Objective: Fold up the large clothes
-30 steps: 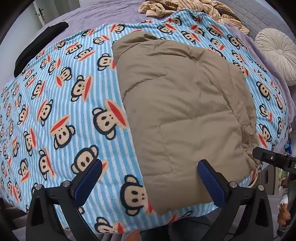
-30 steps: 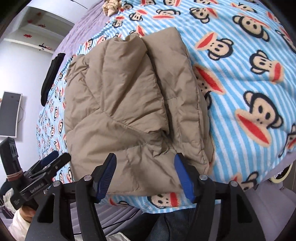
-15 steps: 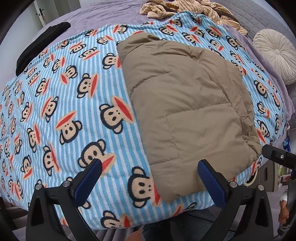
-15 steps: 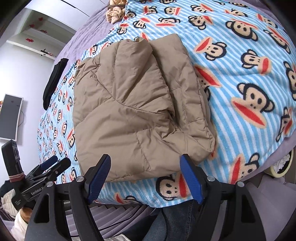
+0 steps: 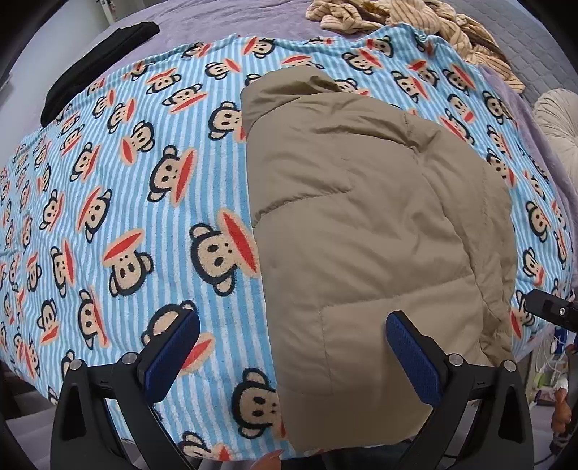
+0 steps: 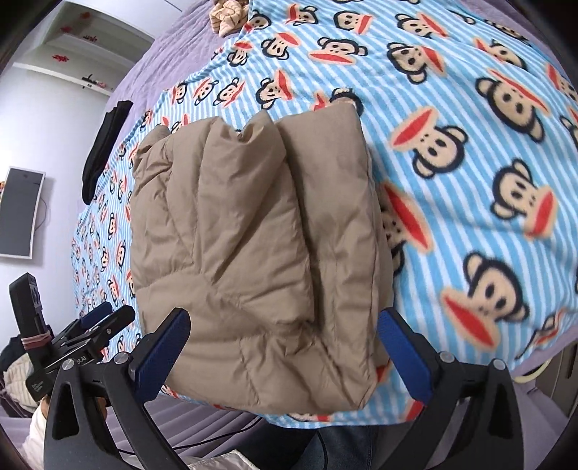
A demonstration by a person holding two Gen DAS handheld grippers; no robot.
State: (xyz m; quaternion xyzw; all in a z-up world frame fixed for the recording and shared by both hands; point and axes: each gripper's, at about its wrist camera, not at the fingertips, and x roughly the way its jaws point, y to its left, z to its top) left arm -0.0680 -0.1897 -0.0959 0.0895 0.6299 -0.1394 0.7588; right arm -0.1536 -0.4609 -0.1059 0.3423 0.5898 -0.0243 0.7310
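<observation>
Folded tan puffer jacket (image 5: 361,224) laid on monkey-print blanket (image 5: 126,188). Left gripper (image 5: 292,358) spread wide, nothing held. Right gripper (image 6: 285,356) opening, fingers (image 6: 162,347) clear of jacket.

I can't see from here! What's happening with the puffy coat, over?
Right tongs opening, pads off the cloth. Left tongs open, empty. Folded tan puffy jacket lies on striped monkey-print blanket. Nothing in the way.

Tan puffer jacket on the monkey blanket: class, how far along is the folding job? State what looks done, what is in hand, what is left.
Done: the tan puffer jacket lies folded into a compact bundle on the monkey blanket.
In hand: nothing; the left gripper is open, the right gripper is opening, empty.
Left: perhaps the striped garment heaped beyond.
</observation>
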